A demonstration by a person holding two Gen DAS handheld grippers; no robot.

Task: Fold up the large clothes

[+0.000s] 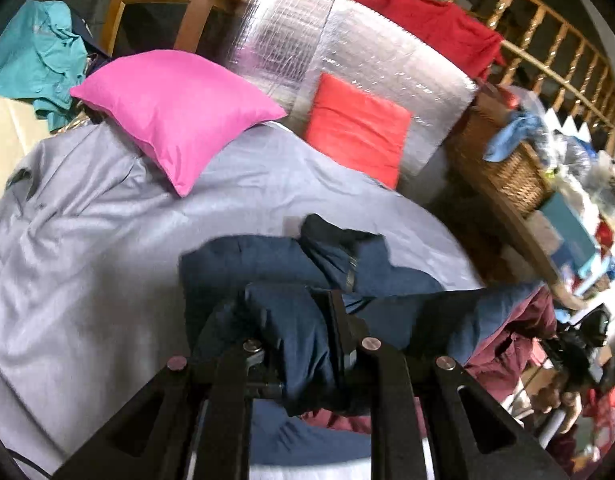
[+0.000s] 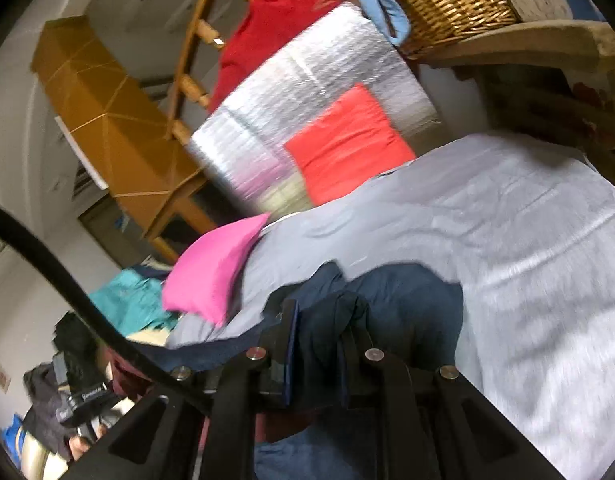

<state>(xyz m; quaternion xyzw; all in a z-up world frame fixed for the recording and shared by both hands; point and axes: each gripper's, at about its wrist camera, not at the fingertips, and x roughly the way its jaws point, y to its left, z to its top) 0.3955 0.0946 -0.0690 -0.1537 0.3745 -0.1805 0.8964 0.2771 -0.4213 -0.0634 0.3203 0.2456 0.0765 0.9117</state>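
While bunched on the grey sheet (image 1: pixel 107 240), navy garment (image 1: pixel 291 332), clamped in both tongs, left (image 1: pixel 291 320), right (image 2: pixel 319 344).

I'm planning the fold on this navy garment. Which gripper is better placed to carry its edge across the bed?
Probably the left gripper: it is shut on the navy garment, bunched ahead on the grey bedsheet. The right gripper also grips it, but views the bed tilted.
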